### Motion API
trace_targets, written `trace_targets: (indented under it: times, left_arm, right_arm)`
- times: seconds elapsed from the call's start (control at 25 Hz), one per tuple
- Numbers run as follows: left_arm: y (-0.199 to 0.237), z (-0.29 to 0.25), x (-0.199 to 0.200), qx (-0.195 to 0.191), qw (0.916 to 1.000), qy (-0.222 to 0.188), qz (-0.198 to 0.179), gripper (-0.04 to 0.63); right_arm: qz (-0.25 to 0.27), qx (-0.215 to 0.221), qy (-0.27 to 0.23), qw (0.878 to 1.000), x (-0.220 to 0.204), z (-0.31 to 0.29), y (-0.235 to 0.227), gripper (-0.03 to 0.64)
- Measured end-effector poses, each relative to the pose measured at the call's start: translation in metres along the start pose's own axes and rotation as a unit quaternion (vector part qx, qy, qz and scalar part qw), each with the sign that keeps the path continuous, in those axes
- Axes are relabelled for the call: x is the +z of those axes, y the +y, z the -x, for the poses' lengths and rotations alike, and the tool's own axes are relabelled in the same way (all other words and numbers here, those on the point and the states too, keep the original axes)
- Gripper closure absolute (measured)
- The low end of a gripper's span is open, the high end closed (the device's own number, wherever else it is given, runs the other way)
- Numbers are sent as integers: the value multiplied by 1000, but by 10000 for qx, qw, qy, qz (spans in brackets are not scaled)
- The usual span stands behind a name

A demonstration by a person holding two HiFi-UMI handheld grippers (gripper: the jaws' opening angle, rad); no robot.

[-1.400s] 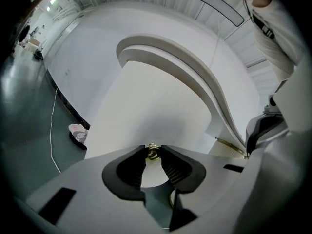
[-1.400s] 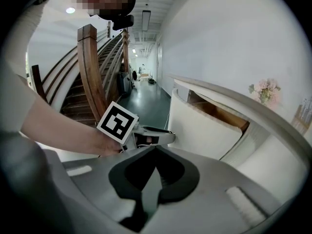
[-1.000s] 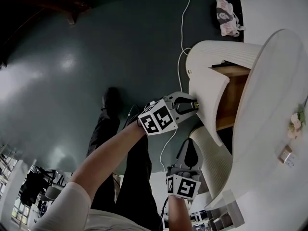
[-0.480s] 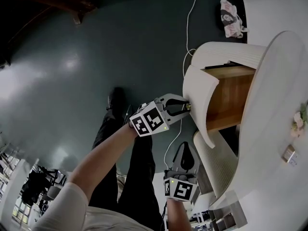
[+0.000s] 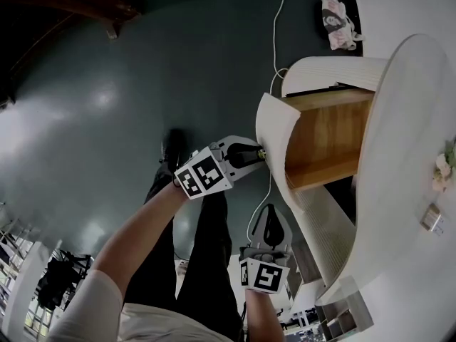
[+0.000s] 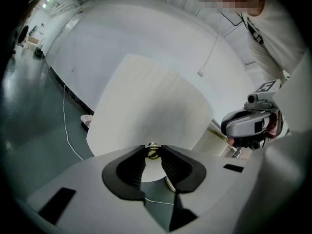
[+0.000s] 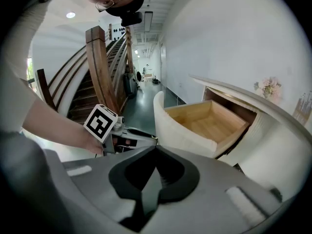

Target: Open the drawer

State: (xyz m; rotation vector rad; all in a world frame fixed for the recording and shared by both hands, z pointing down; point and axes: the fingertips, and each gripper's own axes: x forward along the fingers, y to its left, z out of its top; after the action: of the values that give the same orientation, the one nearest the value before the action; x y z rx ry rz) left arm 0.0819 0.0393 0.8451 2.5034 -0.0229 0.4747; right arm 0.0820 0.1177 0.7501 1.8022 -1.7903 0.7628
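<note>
Dark green floor (image 5: 107, 98), white curved table (image 5: 410, 105) at 3 o'clock, its wooden drawer (image 5: 324, 137) open at 2 o'clock, left tool (image 5: 258, 154) clamped on brass knob (image 6: 152, 151), right tool (image 5: 269, 212) closed, empty, at 6 o'clock

Left arm stretched forward, left gripper (image 5: 256, 155) jaws pinched on a small knob (image 6: 152, 152). Right gripper (image 5: 269, 216) held lower, jaws together, empty.

No legible words or numbers, only square code markers on left claw (image 5: 258, 154) and right claw (image 5: 269, 209)
</note>
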Motion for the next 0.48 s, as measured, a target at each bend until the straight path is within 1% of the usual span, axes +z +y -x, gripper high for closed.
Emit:
trace_targets:
  times: [0.32, 0.48]
  left_arm:
    - [0, 15, -9, 62, 9999, 154, -17, 491]
    - [1, 14, -8, 87, 9999, 144, -18, 489]
  right_arm:
    - [31, 81, 66, 9999, -3, 2, 13, 606]
    - [27, 123, 53, 9999, -3, 1, 22, 606]
